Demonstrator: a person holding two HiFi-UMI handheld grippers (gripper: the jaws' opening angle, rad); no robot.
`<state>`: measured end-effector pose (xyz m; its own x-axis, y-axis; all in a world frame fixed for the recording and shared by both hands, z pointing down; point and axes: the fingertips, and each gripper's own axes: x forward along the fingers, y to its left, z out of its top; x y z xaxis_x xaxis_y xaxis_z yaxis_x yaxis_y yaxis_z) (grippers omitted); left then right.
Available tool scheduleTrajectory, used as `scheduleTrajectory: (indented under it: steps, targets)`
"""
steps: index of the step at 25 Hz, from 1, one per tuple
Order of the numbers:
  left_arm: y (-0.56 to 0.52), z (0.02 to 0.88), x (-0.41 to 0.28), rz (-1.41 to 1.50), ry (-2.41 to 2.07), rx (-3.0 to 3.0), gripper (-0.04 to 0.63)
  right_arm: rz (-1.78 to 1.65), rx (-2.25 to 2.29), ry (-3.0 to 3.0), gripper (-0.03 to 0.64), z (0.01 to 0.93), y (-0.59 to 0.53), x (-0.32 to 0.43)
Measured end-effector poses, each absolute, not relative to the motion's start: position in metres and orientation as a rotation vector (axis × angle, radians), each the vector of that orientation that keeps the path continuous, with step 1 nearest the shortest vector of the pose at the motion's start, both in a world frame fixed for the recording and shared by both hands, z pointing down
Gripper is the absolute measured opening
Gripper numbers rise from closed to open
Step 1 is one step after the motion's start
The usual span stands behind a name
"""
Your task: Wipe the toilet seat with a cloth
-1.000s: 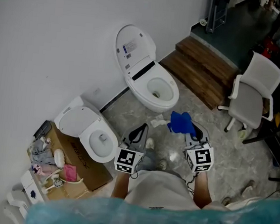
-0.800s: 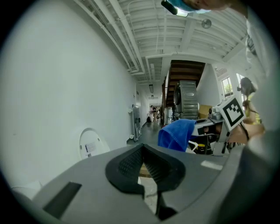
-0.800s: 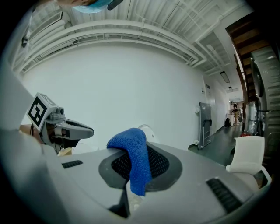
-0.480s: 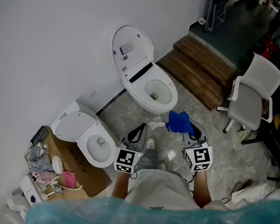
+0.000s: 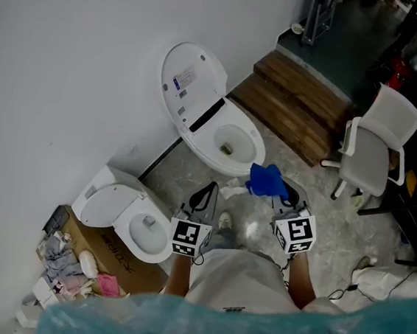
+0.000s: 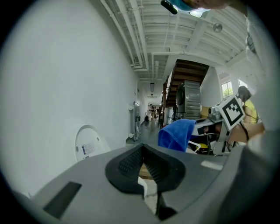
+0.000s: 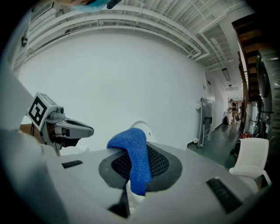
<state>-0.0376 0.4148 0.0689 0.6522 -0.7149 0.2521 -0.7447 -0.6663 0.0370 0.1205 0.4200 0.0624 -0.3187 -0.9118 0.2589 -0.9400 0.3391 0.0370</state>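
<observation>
A white toilet (image 5: 248, 153) stands by the wall with its lid (image 5: 192, 79) raised and the seat ring open to view. My right gripper (image 5: 283, 194) is shut on a blue cloth (image 5: 266, 180), which hangs just short of the bowl's front rim. In the right gripper view the cloth (image 7: 133, 159) drapes over the shut jaws. My left gripper (image 5: 209, 191) is shut and holds nothing, below and left of the bowl. The left gripper view shows the lid (image 6: 87, 142) ahead on the left and the cloth (image 6: 177, 133) on the right.
A second, smaller toilet (image 5: 125, 217) sits at lower left beside a cardboard box (image 5: 110, 252) of clutter. Wooden steps (image 5: 304, 106) lie behind the toilet. A white chair (image 5: 377, 147) stands at the right. White scraps lie on the floor near the bowl.
Both grippers and the cloth have come closer to the toilet with the raised lid. The jaws have kept their states.
</observation>
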Motion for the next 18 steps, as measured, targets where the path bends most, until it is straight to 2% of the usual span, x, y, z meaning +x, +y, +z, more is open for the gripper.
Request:
scheduleTrajectory:
  steps: [18]
  targets:
    - [0.306,0.079,-0.051,0.328,-1.057,2.774,0.011,0.236,1.656,-2.324,0.021,0.082,0.314,0.082]
